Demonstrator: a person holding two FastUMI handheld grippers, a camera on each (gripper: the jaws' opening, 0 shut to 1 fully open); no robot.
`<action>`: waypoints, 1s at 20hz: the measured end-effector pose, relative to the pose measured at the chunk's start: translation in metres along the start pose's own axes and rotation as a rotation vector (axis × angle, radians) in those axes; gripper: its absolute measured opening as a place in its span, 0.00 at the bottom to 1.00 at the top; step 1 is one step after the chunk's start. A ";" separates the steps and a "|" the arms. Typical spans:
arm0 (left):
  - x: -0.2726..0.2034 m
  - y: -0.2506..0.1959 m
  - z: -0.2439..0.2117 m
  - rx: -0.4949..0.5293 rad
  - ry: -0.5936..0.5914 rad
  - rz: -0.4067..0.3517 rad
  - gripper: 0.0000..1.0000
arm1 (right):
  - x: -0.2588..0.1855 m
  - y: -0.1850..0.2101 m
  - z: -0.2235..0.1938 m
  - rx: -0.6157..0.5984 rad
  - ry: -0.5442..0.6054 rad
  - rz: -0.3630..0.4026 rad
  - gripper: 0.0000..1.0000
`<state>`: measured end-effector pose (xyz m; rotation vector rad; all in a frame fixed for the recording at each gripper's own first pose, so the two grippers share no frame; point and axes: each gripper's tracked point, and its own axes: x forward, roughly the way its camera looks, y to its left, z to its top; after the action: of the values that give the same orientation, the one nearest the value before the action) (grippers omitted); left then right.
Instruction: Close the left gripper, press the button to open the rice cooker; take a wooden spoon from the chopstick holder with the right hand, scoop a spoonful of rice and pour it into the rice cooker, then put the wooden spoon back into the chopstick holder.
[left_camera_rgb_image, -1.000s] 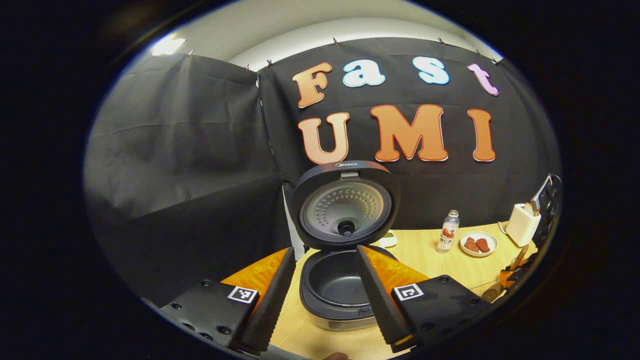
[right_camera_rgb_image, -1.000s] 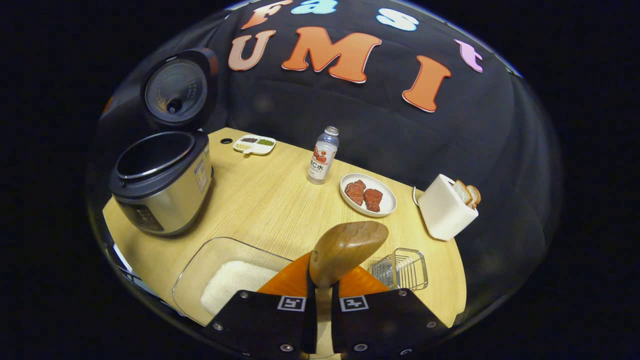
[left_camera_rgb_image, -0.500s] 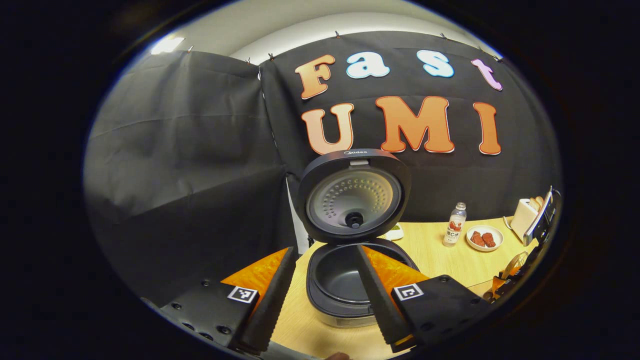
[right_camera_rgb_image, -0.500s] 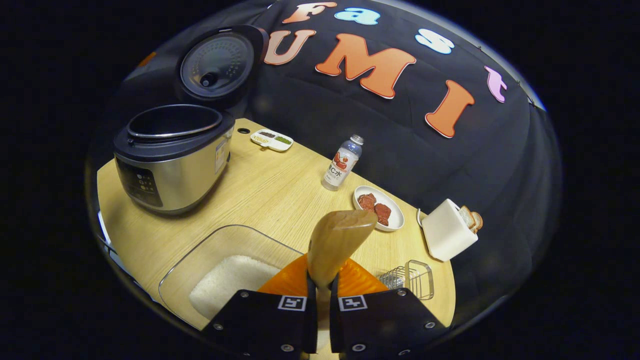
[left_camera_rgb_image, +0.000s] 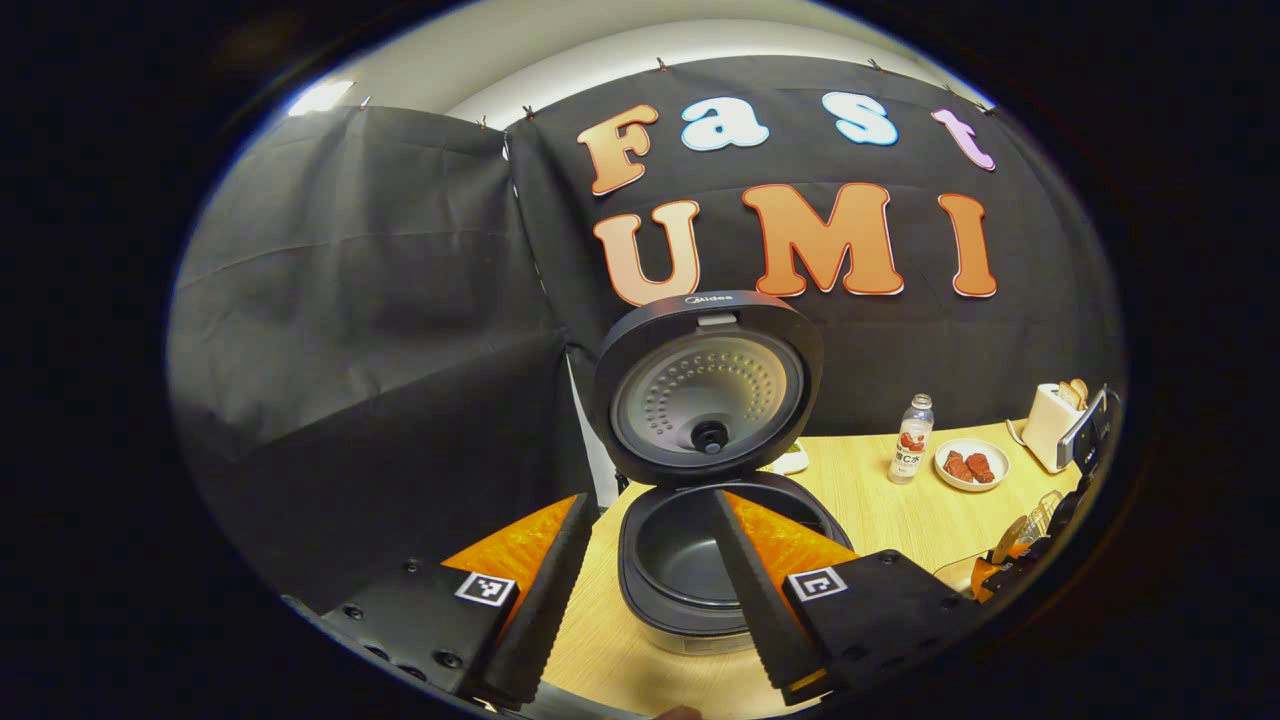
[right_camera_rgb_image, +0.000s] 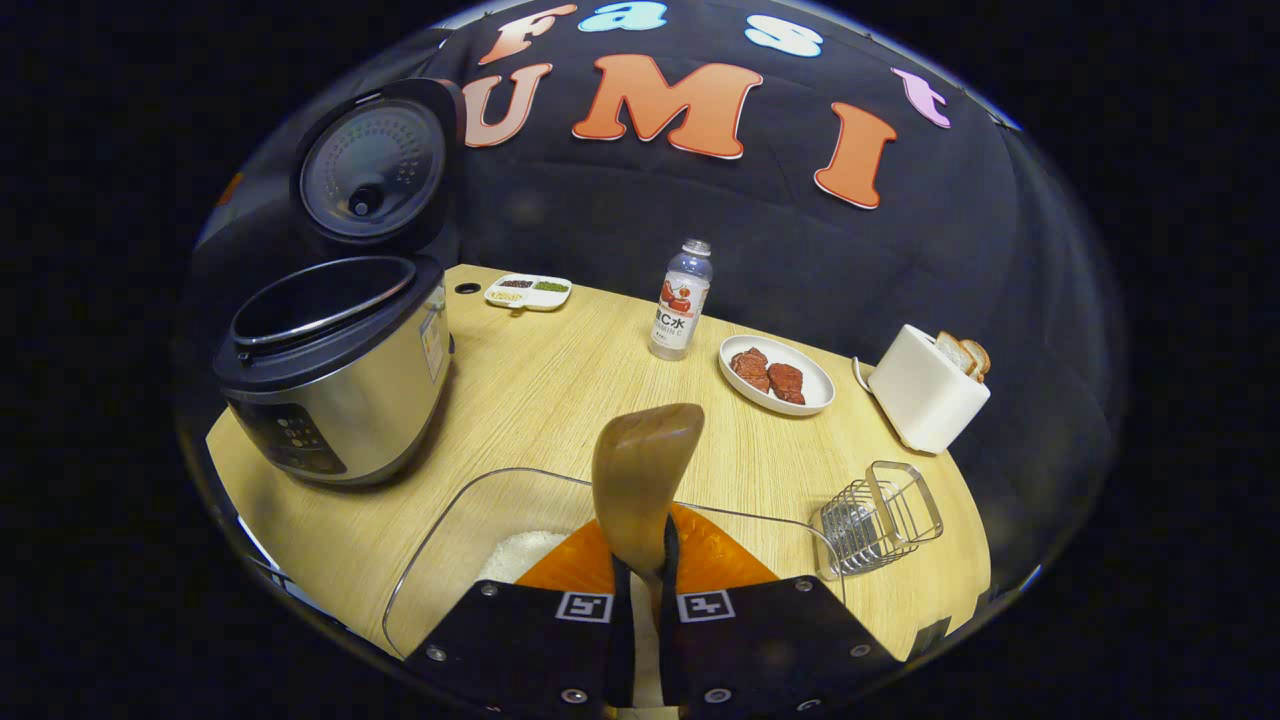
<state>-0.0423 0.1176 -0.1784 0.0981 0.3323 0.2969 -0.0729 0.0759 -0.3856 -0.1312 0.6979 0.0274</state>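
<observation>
The rice cooker stands open just ahead of my left gripper, its lid upright and the dark pot bare inside. The left jaws are spread wide, holding nothing. In the right gripper view the cooker sits at the left of the table. My right gripper is shut on the handle of the wooden spoon, whose bowl points up and forward. Below the spoon lies a clear container with white rice. The wire chopstick holder stands at the right.
On the wooden table stand a small bottle, a white plate of meat, a white toaster with bread and a small divided dish. Black cloth walls close the back and left.
My right gripper has carried the spoon over the rice container and swung right, so the holder looms nearer. The left gripper has barely shifted and stays open.
</observation>
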 end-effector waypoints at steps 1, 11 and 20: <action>0.000 -0.001 -0.001 0.007 0.002 -0.009 0.84 | 0.000 -0.001 0.000 0.028 0.003 -0.005 0.10; 0.002 -0.007 0.000 0.034 0.008 -0.073 0.84 | -0.004 -0.005 0.001 0.374 0.049 0.003 0.10; 0.001 -0.008 0.002 0.034 0.006 -0.094 0.84 | -0.005 -0.001 0.003 0.544 0.075 0.065 0.09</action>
<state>-0.0386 0.1100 -0.1783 0.1146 0.3472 0.1984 -0.0748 0.0751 -0.3800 0.4142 0.7623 -0.1060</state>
